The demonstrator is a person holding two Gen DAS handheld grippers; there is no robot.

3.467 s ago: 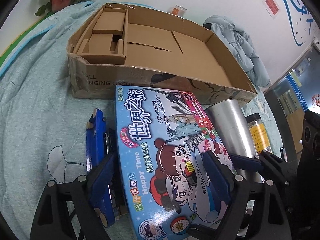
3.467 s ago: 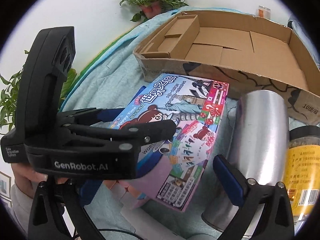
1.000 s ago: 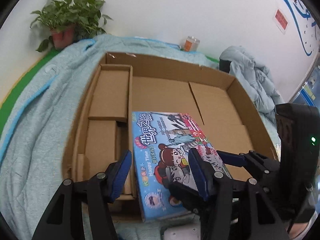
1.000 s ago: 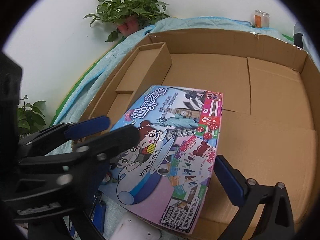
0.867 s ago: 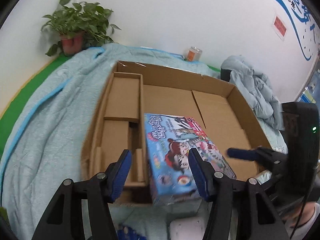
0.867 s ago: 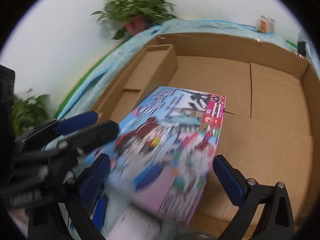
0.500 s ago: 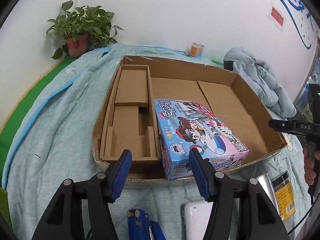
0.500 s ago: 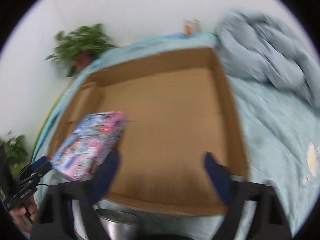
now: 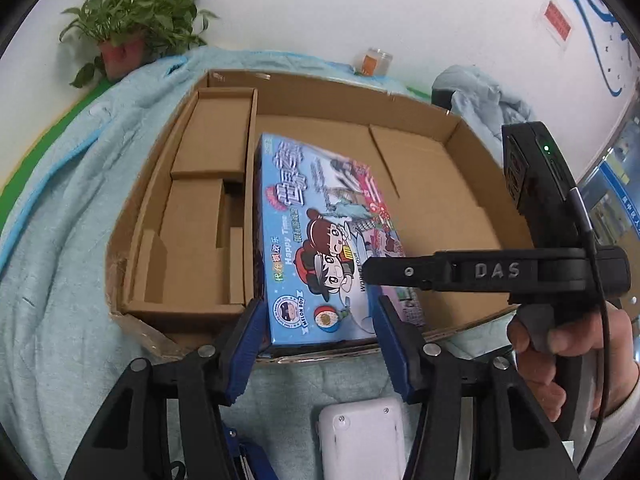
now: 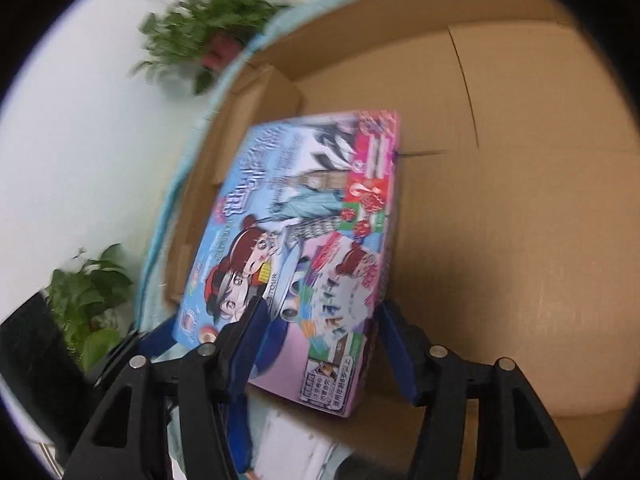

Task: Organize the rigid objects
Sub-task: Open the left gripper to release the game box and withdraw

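Note:
The colourful game box lies flat in the cardboard carton, against its folded insert. My left gripper is at the box's near end, over the carton's front wall. Its jaws are closing and stand open, and the box looks wider than their gap. In the left wrist view my right gripper, held by a hand, reaches in from the right over the box top. In the blurred right wrist view the right gripper frames the near right corner of the game box. Its jaws are closing, with no pad seen pressing.
A white flat device and a blue stapler lie on the teal blanket in front of the carton. A potted plant, a small jar and a grey-blue jacket sit behind it. The carton's right half is bare.
The game box went from above the carton to lying flat inside it. My left gripper has come back close to its near end. The right gripper swung back over the box with narrower jaws.

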